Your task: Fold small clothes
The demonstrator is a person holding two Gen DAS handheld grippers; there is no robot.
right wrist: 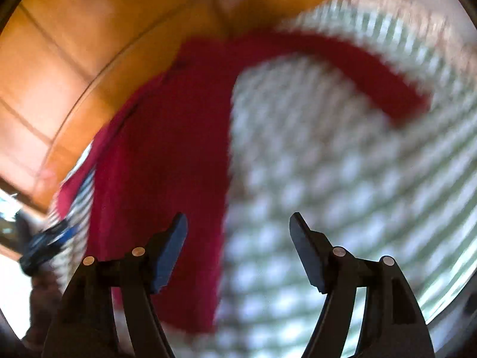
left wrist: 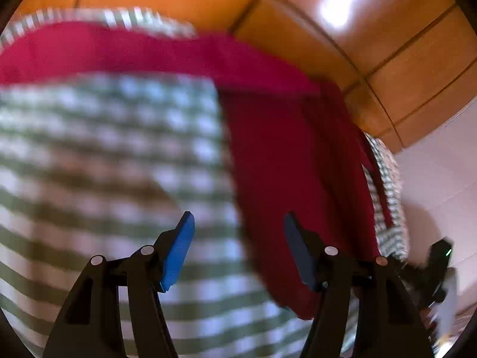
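Checked cloth [left wrist: 104, 164] spread wide over the wooden floor [left wrist: 313, 15], red garment [left wrist: 283, 164] lying on it bent in an L, so the fold looks only partly done, no containers showing, and left gripper [left wrist: 238, 247] and right gripper [right wrist: 238, 247] both hang above, fingers apart, holding nothing

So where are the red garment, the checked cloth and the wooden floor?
red garment [left wrist: 283, 164], left wrist view, middle of its long panel.
checked cloth [right wrist: 342, 179], right wrist view, open middle.
wooden floor [left wrist: 387, 74], left wrist view, bare board.

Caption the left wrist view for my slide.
Open left gripper above a red garment on checked cloth.
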